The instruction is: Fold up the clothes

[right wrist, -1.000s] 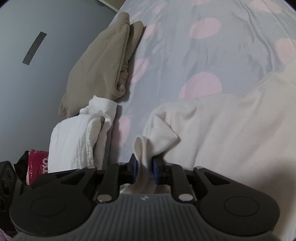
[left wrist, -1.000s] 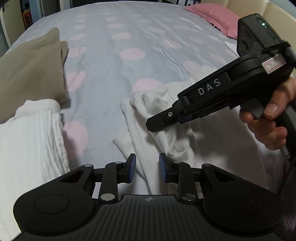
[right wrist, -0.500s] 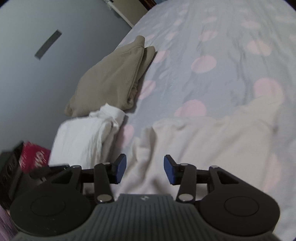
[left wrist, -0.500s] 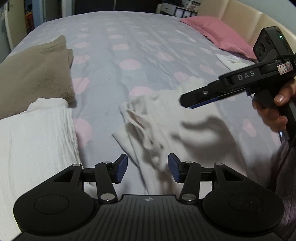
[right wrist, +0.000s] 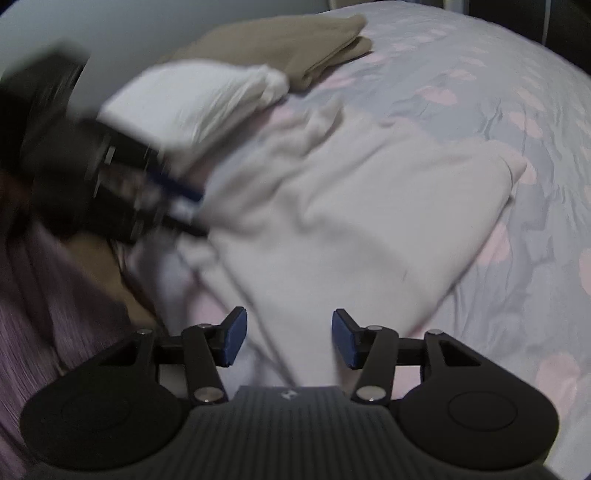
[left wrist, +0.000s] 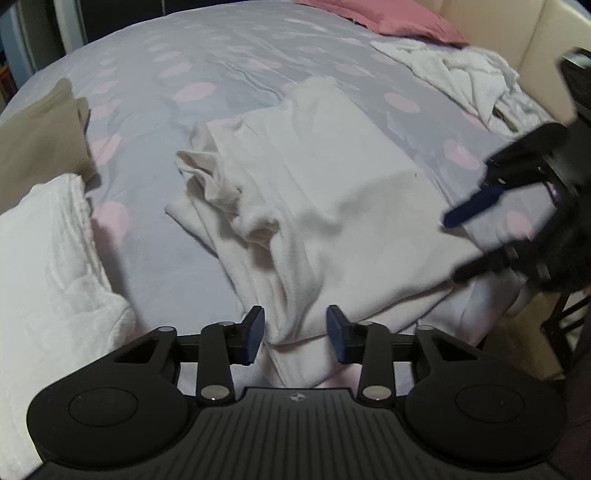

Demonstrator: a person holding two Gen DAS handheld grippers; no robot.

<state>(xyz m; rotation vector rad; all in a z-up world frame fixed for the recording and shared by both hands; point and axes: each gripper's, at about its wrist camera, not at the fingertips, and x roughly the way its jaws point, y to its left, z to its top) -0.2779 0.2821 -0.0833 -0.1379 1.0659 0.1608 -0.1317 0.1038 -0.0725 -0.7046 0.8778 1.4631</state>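
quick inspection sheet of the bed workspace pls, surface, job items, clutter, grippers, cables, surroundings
surface: bed with a grey sheet with pink dots, wrinkled.
job's things: cream garment partly folded mid-bed, bunched at its left edge; folded white cloth and folded tan garment side by side at the left.
clutter: unfolded white laundry pile near the far right; pink pillow at the head.
grippers: left gripper open over the cream garment's near edge, jaws just closing, pads not pressing; right gripper open above the same garment, jaws just opening, blurred.
cables: nothing seen.
surroundings: cream bed frame at right; plain wall behind the folded stack.
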